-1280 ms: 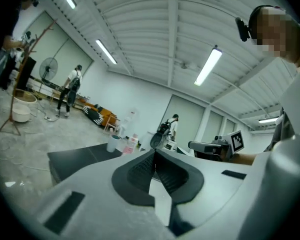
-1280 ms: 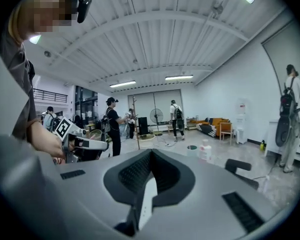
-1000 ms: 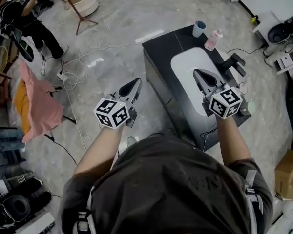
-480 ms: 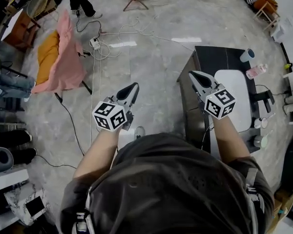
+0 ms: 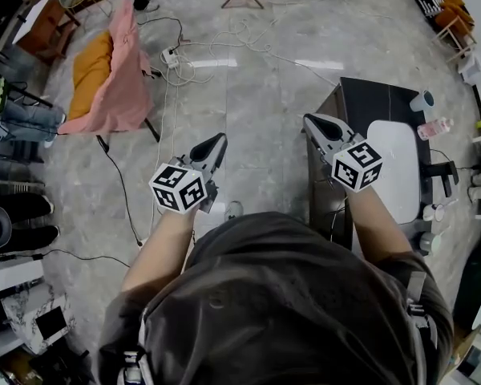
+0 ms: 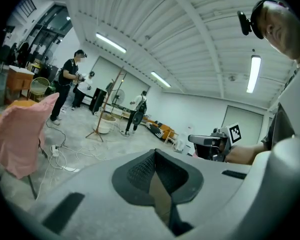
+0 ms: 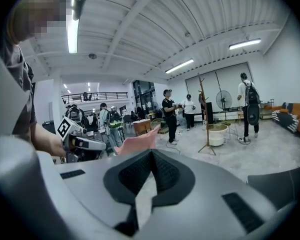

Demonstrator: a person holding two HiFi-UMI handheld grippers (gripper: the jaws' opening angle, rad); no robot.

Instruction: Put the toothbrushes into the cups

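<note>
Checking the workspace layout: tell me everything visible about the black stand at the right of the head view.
The black stand is a boxy, matte dark cabinet, upright on the grey floor. A white oblong basin-like inset covers most of its top. On the top: a blue cup at the far corner, a pink bottle beside it, a black fixture along the right edge, and two pale cups nearer the person. No toothbrush can be made out.

Cup (image 5: 422,100) beside bottle (image 5: 435,127) on table (image 5: 365,103)
</note>
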